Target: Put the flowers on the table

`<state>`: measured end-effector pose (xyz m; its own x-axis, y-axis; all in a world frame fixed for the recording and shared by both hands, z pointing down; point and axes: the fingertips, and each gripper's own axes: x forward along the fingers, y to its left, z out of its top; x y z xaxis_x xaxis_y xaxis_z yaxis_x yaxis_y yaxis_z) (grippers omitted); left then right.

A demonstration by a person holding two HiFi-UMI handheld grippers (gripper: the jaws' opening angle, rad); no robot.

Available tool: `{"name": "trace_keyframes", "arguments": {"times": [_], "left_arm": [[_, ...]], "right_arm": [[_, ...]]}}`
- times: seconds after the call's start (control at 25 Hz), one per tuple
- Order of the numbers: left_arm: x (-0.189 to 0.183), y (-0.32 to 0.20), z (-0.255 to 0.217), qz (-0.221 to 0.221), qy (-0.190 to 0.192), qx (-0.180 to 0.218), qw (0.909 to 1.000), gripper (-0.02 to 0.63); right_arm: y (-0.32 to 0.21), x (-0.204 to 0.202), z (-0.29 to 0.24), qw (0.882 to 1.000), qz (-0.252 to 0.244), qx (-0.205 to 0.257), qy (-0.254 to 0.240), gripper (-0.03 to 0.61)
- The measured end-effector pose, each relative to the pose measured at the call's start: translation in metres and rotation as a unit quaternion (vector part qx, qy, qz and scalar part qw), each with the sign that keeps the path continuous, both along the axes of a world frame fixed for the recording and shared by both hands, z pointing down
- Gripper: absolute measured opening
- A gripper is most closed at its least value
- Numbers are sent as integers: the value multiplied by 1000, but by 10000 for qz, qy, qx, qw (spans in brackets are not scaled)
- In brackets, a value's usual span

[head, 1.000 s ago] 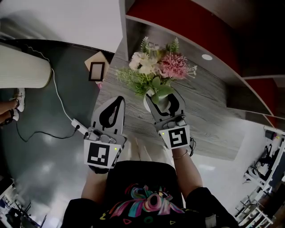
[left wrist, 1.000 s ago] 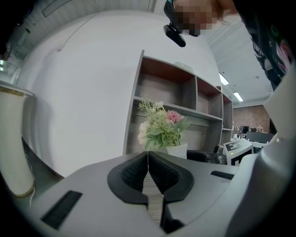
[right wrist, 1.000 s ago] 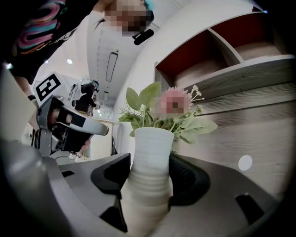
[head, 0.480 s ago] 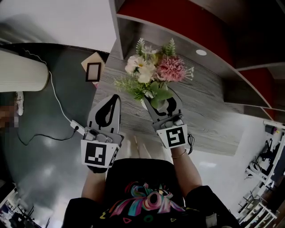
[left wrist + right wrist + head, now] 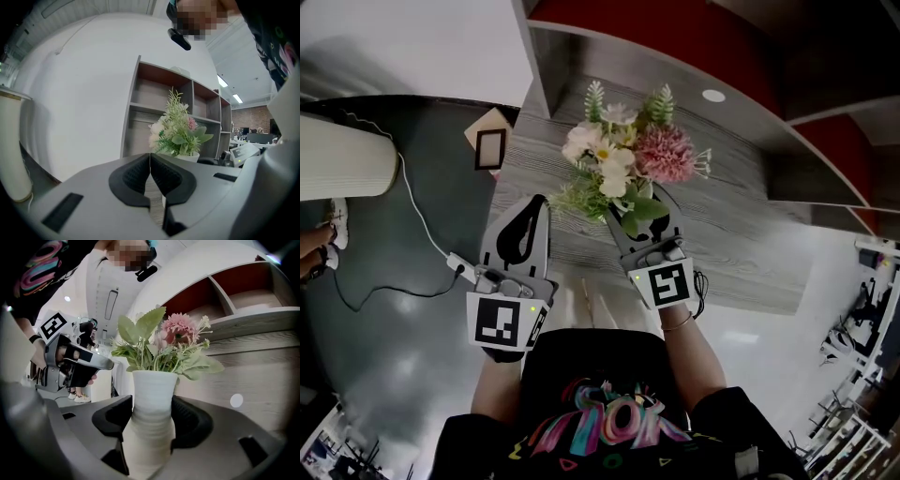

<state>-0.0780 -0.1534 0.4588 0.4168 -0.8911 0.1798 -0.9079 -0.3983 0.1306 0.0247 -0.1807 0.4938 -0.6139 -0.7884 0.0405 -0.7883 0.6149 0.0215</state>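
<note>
Squeezing the white flower vase (image 5: 153, 390) is the right hand-held gripper (image 5: 151, 423); the left hand-held gripper (image 5: 150, 161) is closed, empty

The head view looks steeply down over the table (image 5: 741, 234), each gripper view sits close along its own jaws, and all share the flowers (image 5: 623, 155), probably the shelving (image 5: 159, 89) too.

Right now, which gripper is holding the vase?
The right gripper: its jaws clamp the white vase of flowers. The left gripper has its jaws shut together on nothing.
</note>
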Motion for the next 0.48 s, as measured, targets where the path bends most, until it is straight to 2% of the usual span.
{"name": "trace_keyframes", "arguments": {"times": [0.48], "left_arm": [[-1, -16, -6, 178, 13, 47, 9998, 25]], "right_arm": [[-8, -7, 3, 10000, 44, -63, 49, 275]]}}
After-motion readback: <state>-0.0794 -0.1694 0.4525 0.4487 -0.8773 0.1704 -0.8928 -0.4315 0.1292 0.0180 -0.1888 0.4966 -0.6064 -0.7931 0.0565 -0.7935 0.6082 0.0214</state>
